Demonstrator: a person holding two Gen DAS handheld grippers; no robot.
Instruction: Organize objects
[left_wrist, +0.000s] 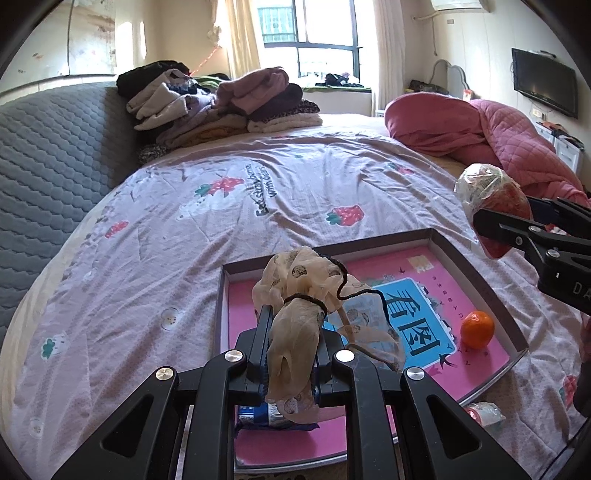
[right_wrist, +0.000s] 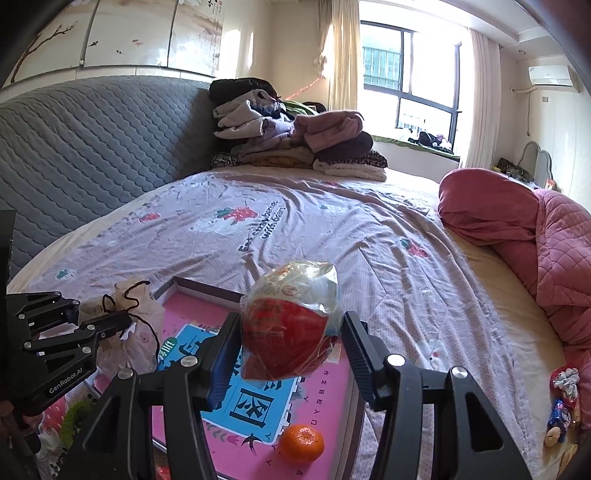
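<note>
Beige mesh pouch (left_wrist: 295, 332) pinched in left claw (left_wrist: 291, 332).

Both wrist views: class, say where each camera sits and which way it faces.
Left wrist: on the left gripper, facing down its fingers over the pink tray; it pinches a mesh pouch.
Right wrist: on the right gripper, same heading; it clamps a wrapped snack.
Shared: tray, orange, bed, window; each shows the other gripper.
</note>
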